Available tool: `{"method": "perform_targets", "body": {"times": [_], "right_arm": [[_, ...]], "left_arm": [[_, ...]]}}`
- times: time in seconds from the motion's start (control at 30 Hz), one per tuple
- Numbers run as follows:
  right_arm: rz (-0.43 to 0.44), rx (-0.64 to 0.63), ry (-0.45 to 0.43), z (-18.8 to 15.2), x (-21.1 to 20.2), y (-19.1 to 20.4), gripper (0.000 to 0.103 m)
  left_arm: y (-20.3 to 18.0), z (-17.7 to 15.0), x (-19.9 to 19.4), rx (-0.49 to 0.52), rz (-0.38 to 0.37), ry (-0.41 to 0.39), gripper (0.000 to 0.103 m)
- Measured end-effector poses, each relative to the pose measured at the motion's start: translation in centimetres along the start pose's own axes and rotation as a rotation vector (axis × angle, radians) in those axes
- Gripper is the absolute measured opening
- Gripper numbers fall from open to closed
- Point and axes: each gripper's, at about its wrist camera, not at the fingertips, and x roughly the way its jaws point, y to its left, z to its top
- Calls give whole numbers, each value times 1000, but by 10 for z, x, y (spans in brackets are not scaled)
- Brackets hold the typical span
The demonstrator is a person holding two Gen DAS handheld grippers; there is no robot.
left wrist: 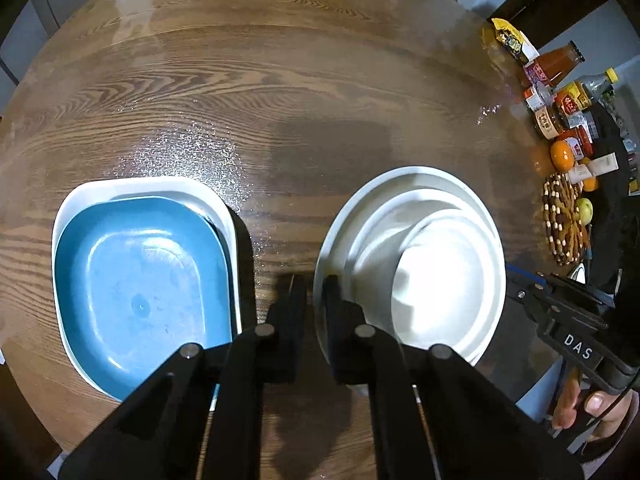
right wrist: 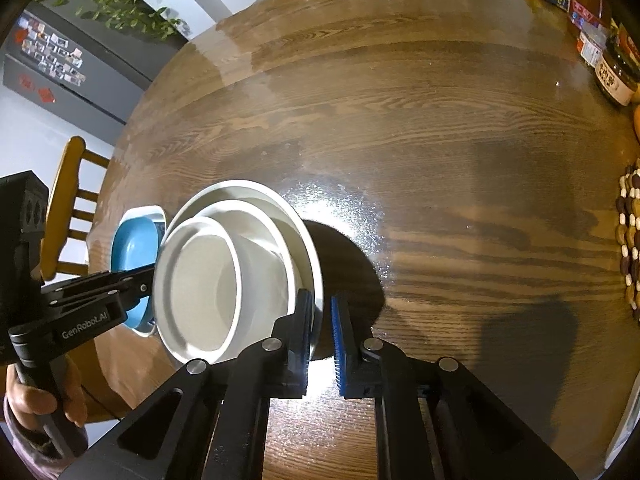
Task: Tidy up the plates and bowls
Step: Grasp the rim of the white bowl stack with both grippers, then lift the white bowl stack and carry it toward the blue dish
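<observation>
Black left hand-held gripper [left wrist: 314,294] clamping white bowl stack [left wrist: 412,264] rim

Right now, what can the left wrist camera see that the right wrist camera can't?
Only the left wrist view shows the orange, the green apple and the red sauce bottle. Only the right wrist view shows the fridge, leafy plant and wooden chair. Both show the stacked white bowls, the blue dish and the wooden table.

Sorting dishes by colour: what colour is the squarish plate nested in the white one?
Blue plate; clearest in the left wrist view.
</observation>
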Motion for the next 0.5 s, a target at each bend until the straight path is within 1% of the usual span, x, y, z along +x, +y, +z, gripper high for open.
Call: {"method": "perform_targets", "body": {"times": [0.13, 0.5], "right_arm": [[-6, -7, -2, 1, 0, 2, 9], [-13, -9, -4, 1, 0, 3, 9]], "left_arm": [[-3, -1, -1, 10, 21, -17, 4], [-4, -1, -1, 17, 33, -23, 1]]}}
